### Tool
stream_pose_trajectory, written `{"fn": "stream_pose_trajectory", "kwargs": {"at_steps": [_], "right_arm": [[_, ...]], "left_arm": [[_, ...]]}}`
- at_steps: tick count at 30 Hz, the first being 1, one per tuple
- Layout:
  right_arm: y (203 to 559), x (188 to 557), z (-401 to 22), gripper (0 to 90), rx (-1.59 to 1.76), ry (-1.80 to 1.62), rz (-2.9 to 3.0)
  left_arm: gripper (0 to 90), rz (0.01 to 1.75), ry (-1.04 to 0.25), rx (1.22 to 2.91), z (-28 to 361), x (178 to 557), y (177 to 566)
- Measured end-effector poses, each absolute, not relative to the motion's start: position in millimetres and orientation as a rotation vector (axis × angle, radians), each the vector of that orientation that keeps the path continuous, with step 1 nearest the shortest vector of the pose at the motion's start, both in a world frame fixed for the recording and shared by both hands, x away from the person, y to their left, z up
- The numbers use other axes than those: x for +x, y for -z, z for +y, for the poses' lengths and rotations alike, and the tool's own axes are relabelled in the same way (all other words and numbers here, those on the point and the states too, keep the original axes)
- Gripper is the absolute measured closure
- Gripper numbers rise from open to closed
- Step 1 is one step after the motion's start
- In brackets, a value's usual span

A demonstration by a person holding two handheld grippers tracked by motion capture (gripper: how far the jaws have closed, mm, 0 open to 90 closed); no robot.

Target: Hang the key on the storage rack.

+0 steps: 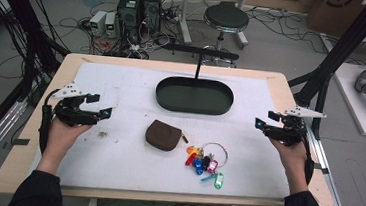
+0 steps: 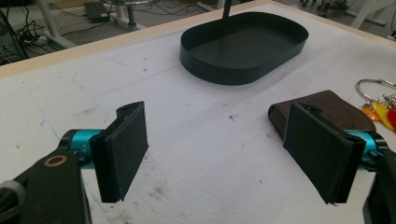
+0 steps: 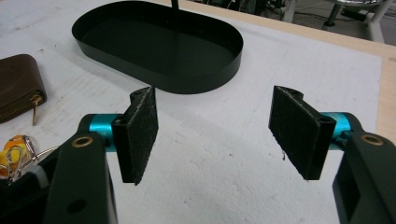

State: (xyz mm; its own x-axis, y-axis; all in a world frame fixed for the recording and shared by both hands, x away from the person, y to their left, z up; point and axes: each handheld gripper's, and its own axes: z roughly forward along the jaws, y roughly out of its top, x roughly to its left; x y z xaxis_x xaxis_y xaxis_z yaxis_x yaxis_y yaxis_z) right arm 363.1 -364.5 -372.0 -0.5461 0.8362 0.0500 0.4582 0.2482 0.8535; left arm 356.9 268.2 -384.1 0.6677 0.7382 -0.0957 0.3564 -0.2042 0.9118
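Brown zipped pouch (image 1: 163, 135) beside key bunch (image 1: 206, 163)

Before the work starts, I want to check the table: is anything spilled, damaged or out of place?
Nothing is spilled or broken. The white mat has small brown stains near the left gripper. The pouch and key ring lie outside the empty tray.

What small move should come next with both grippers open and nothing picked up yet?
Probably ease the left gripper toward the brown zipped leather pouch. Its jaws stand open and empty, and the pouch lies closest to it, short of the black oval metal tray.
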Motion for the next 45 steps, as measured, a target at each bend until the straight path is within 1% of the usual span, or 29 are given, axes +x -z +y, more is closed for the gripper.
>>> {"fn": "stream_pose_trajectory", "kwargs": {"at_steps": [16, 23, 28, 31, 34, 35, 38, 40, 41, 44, 45], "right_arm": [[370.4, 361.2, -368.3, 30.5, 1.163, -1.257, 2.061], [370.0, 360.1, -369.4, 30.5, 1.166, -1.257, 2.038], [369.5, 359.2, -368.9, 31.2, 1.161, -1.267, 2.034], [368.3, 355.7, -367.1, 36.3, 1.138, -1.304, 2.043], [367.4, 353.1, -364.1, 39.0, 1.113, -1.321, 2.05], [367.5, 351.2, -359.6, 42.5, 1.092, -1.344, 2.079], [368.3, 350.1, -353.2, 44.0, 1.075, -1.357, 2.107], [370.3, 346.9, -346.0, 46.9, 1.055, -1.376, 2.137], [374.9, 343.1, -339.2, 50.8, 1.044, -1.393, 2.166], [381.7, 339.6, -331.8, 51.9, 1.065, -1.387, 2.203], [388.8, 334.9, -323.4, 51.8, 1.08, -1.36, 2.237]], "left_arm": [[22.4, 0.856, -0.426, 1.799, 264.1, 355.9, 382.4], [25.8, 0.842, -0.403, 1.783, 258.6, 355.1, 380.4], [30.2, 0.839, -0.386, 1.8, 250.2, 355.7, 381.0], [31.4, 0.837, -0.386, 1.81, 247.3, 355.8, 381.5], [32.7, 0.837, -0.382, 1.818, 246.4, 356.6, 382.5], [33.3, 0.841, -0.381, 1.824, 245.6, 357.1, 383.8], [33.7, 0.843, -0.37, 1.83, 244.8, 356.3, 385.0], [33.8, 0.831, -0.367, 1.848, 244.5, 355.3, 385.8], [34.2, 0.824, -0.36, 1.851, 244.9, 354.5, 386.0], [34.3, 0.827, -0.363, 1.843, 245.5, 353.7, 386.1], [34.3, 0.827, -0.366, 1.843, 246.0, 353.2, 386.3]]}}
